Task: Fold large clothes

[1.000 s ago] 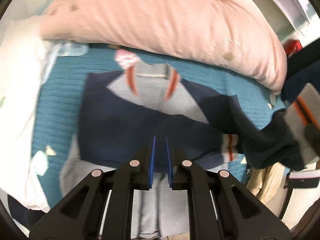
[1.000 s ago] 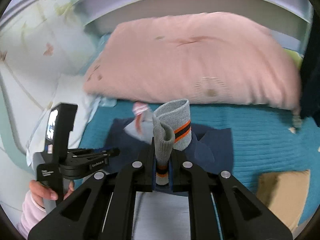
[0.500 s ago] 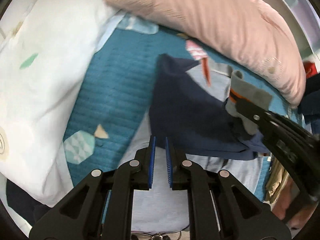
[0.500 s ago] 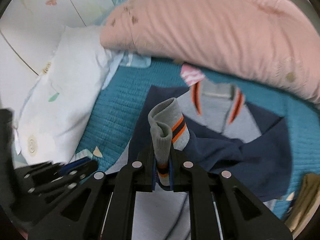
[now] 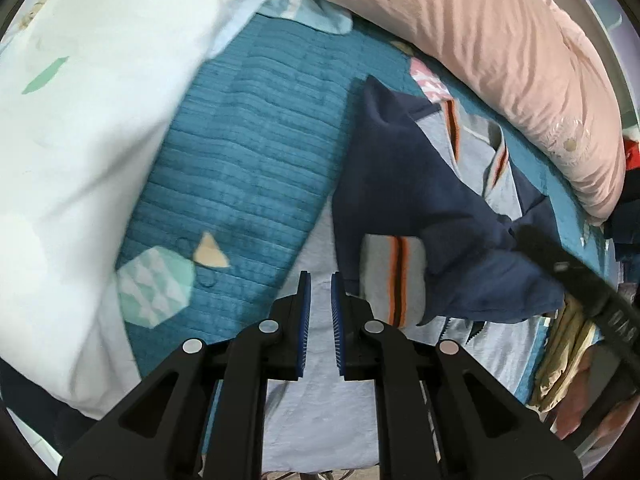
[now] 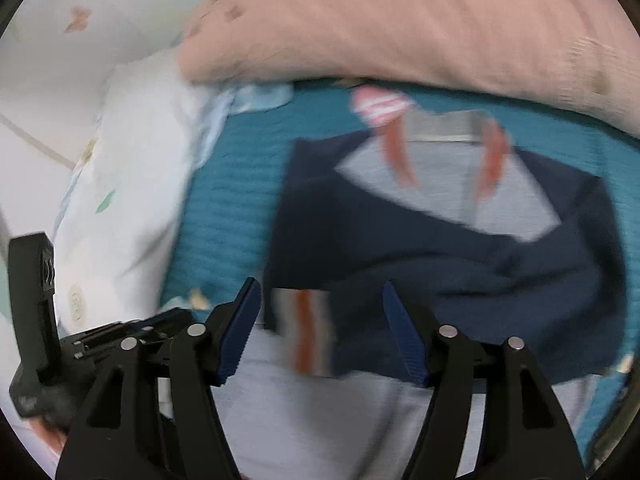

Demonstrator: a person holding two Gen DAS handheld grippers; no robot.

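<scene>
My left tool (image 5: 320,312) is all but closed with nothing between its 2 blue pads, poised over the pale grey hem of the navy-and-grey sweatshirt with orange stripes (image 5: 404,184), while my right tool (image 6: 322,330) is opening its jaws, the grey ribbed cuff with orange stripes (image 6: 304,330) lying loose below the gap, no pad pressing it. The sweatshirt lies flat on the teal quilted bedspread (image 5: 248,152), its sleeve folded across the chest. Farther off sit the white patterned pillow (image 5: 80,120) and the long pink pillow (image 5: 480,40).
</scene>
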